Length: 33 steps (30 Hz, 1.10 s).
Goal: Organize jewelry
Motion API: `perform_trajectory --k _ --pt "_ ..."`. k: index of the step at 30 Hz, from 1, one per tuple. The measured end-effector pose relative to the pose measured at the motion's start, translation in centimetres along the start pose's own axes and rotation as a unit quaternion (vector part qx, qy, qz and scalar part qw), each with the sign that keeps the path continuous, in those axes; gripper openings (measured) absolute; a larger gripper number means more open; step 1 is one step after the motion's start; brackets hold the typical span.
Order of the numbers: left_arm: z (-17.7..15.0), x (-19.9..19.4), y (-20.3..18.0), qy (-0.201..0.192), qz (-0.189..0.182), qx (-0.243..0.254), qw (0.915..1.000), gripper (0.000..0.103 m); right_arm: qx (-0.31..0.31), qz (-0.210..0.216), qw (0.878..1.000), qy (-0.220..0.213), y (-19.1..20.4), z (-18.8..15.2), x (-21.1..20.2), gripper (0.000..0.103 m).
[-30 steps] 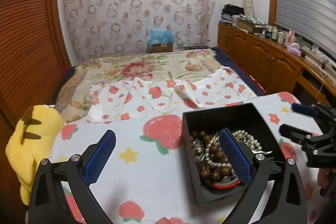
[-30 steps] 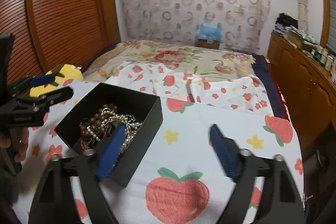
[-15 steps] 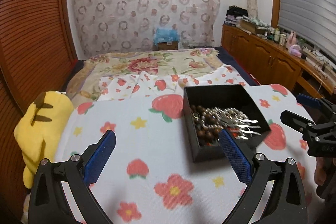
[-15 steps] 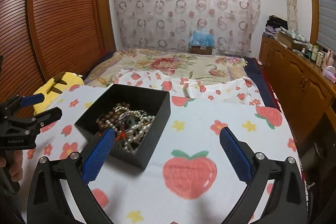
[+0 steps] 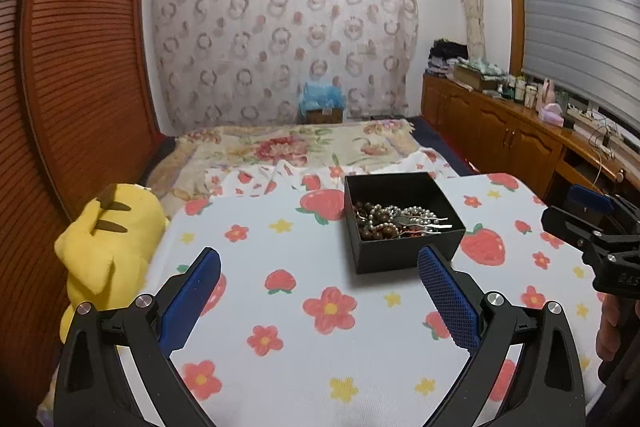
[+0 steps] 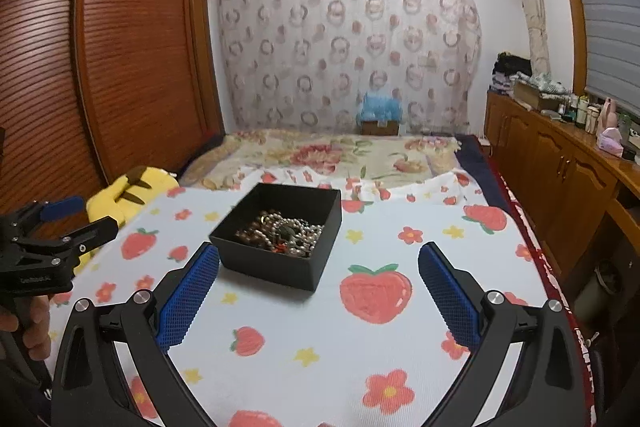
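1. The black box (image 6: 280, 235) sits open on the strawberry cloth (image 6: 376, 343), ahead of both tools, with a tangle of beads (image 6: 280, 233) and pearls piled inside.
2. The left gripper (image 5: 318, 291) stands wide apart, holding nothing, well short of the box.
3. The right gripper (image 6: 318, 287) is also spread wide and empty; its jaws have just been opening, nothing between them.
4. Judged step: jewelry appears gathered; both tools are clear of it.
5. Any further move needs a fresh reach in and a careful pinch on one strand.
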State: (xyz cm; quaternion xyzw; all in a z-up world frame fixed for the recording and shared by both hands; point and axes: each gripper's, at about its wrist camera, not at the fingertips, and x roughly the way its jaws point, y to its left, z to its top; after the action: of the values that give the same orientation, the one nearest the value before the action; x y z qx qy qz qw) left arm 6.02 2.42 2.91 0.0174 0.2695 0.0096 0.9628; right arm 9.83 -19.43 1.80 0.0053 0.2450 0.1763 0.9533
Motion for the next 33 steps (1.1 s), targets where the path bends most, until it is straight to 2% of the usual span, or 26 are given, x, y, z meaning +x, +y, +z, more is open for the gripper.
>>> perform_trajectory --k 10,33 --pt "0.0 -3.8 0.3 -0.027 0.0 -0.007 0.9996 0.095 -0.001 -0.005 1.0 -0.028 0.7 0.3 -3.3 0.1" --pt "-0.3 -4.2 0.2 -0.028 -0.001 -0.008 0.9996 0.095 -0.001 -0.006 1.0 -0.029 0.6 0.0 -4.0 0.1"
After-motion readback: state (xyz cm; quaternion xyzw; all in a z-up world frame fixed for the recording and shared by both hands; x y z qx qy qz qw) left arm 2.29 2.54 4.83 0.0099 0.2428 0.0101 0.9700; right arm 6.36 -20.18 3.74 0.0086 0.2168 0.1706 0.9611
